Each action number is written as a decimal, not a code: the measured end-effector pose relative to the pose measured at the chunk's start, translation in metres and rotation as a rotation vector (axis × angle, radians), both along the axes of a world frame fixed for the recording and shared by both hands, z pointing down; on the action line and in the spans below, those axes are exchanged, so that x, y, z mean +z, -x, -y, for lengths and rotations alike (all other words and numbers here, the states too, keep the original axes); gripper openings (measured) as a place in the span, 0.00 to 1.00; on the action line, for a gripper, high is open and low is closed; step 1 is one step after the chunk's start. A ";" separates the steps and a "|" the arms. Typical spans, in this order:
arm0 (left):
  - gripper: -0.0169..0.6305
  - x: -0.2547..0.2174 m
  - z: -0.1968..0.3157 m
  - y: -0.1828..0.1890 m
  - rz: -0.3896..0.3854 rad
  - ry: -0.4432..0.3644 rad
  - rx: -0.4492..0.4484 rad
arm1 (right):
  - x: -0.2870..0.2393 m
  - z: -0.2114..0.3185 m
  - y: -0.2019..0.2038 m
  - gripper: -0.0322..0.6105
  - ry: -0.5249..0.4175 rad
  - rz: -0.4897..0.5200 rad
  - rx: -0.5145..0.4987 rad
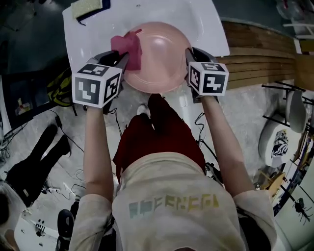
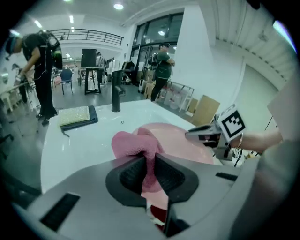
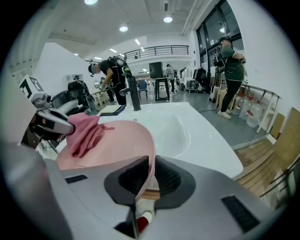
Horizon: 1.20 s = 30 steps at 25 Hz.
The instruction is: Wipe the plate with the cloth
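Pinching the right rim of the pink plate [image 1: 159, 59] with the right gripper [image 3: 151, 164], fingers closed on the thin edge. Holds it tilted and lifted off the white worktop [image 1: 206, 24], over the near edge at about mid-width. Clamping a bunched pink cloth [image 1: 128, 48] in the left gripper [image 2: 150, 161], fingers pressed together on a fold, the rest spilling forward onto the plate's left side.

Key relation: cloth already on the concave face by the left rim. Leaves the bare face to the right of the left fingers, toward the right gripper. Probably calls for a left-to-right sweep with the left gripper while bracing with the right.

Looks round, shallow, glossy, single colour. No dirt or water visible from here.

Risk, as a guess: gripped at one point on the rim only, so pressing hard with the cloth could lever the plate in the fingers.

Well apart from the plate: yellow sponge [image 1: 87, 7] at the far-left corner, black faucet [image 2: 116, 91] toward the far edge.
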State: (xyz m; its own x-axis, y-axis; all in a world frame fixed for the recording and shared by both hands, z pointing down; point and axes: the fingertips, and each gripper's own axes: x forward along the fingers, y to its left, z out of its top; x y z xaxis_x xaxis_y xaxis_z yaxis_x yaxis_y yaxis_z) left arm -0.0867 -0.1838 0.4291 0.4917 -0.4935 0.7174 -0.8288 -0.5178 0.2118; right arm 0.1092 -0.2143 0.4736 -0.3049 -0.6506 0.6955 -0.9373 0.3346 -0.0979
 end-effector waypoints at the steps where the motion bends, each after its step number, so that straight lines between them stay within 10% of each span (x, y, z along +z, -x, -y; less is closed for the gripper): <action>1: 0.12 -0.007 0.000 -0.006 -0.043 -0.003 -0.002 | 0.000 0.000 0.000 0.15 0.001 0.002 0.002; 6: 0.12 -0.020 0.000 -0.070 -0.133 0.001 0.107 | 0.000 0.001 -0.002 0.15 0.013 0.018 0.016; 14: 0.12 0.012 -0.026 -0.153 -0.076 0.082 0.307 | -0.002 0.004 -0.003 0.15 0.003 0.017 0.018; 30: 0.12 0.018 -0.063 -0.117 -0.017 0.118 0.329 | -0.006 0.005 0.000 0.15 -0.021 -0.022 -0.021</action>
